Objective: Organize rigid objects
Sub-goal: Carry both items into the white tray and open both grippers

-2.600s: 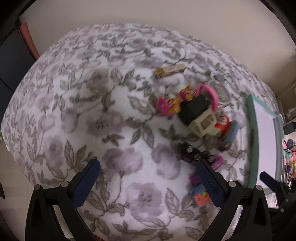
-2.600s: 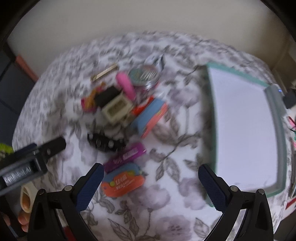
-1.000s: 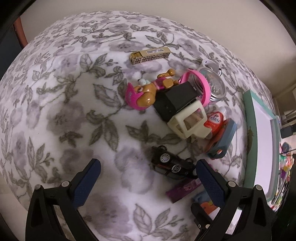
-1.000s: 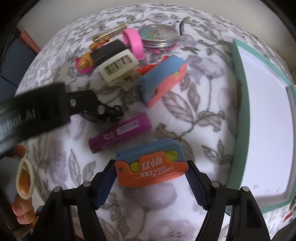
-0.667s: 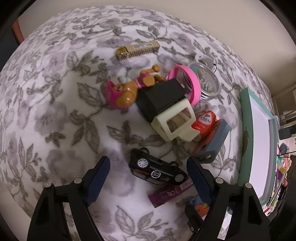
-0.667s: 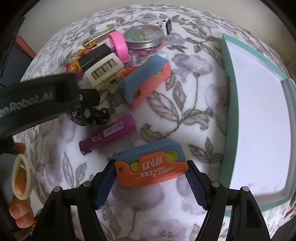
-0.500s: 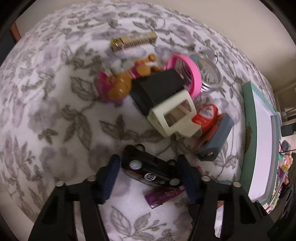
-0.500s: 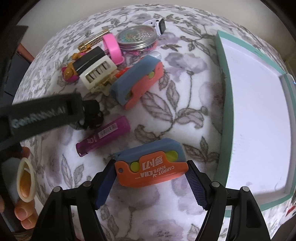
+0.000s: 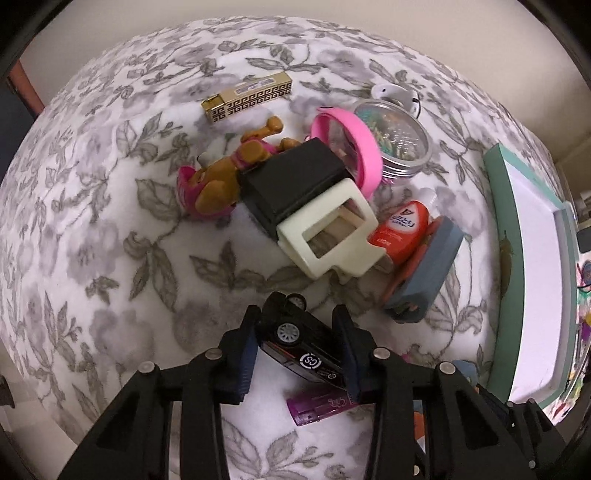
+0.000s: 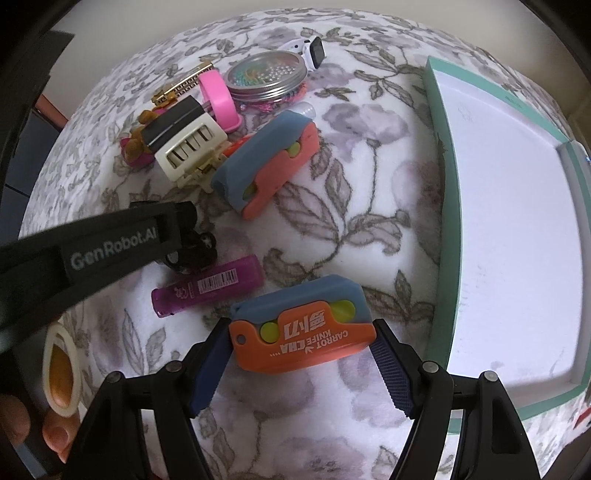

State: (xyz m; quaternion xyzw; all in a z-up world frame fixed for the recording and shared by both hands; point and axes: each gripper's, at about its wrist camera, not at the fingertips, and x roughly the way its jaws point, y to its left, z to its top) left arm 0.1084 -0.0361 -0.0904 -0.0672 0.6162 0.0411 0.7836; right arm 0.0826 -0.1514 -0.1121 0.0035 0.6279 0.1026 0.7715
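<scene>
Floral tablecloth (image 9: 110,229) strewn with toys, teal-rimmed tray (image 10: 439,206), beige wall (image 9: 461,33)

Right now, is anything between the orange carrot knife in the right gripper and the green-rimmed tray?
Nothing visible: only bare floral cloth lies between the carrot knife, clamped in the right gripper, and the tray beside it.

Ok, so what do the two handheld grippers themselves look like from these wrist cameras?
Both look alike. The left gripper has matte black angular arms with silver rivets, ending in fingers faced with dark blue textured pads. The right gripper is the same build: black arms, silver rivets, blue ribbed pads. In the right wrist view, the left gripper's black body carries white "GenRobot.AI" lettering. No cables or sleeves show.
</scene>
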